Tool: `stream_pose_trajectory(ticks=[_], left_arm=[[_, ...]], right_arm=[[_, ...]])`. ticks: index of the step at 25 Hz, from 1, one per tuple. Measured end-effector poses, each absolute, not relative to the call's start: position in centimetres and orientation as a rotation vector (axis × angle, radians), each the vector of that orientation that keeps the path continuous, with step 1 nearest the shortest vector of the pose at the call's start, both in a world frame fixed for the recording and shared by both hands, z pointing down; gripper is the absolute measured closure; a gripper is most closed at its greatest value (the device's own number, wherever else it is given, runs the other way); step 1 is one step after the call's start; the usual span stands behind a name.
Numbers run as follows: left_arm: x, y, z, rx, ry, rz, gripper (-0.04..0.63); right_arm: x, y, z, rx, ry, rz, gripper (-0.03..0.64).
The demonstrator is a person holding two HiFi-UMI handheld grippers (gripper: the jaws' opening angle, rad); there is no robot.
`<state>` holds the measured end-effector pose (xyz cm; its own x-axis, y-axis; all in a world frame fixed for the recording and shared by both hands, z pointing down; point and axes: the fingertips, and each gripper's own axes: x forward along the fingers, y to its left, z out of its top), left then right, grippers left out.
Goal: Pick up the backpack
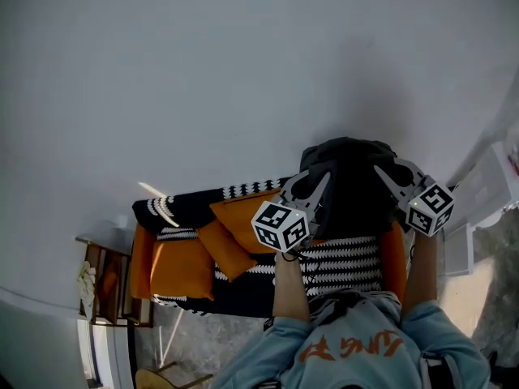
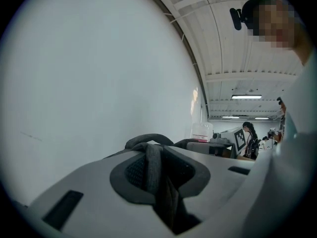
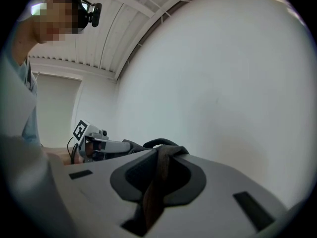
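The dark backpack hangs in front of the white wall, above the sofa, held up between my two grippers. My left gripper is shut on a grey shoulder strap, which runs pinched between its jaws in the left gripper view. At the bag's right side my right gripper is shut on a dark strap. Both grippers point level at about the same height. In the right gripper view the backpack's top handle arches just beyond the jaws, with the left gripper's marker cube further to the left.
Below the bag stands a sofa with a black-and-white patterned throw and orange cushions. A wooden side table is at its left end. White equipment sits at the right. The person's sleeves and shirt fill the bottom edge.
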<state>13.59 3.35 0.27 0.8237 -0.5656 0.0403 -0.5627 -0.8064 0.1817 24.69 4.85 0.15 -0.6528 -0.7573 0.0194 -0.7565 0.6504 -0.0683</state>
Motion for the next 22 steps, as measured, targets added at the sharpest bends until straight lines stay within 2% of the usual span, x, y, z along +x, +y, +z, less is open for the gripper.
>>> stream_pose_trajectory(ticks=[22], left_arm=[[12.3, 3.3, 2.2, 2.809, -0.866, 0.008, 0.529]], right_arm=[[23.3, 4.8, 1.4, -1.334, 2.86, -0.148, 0.568]])
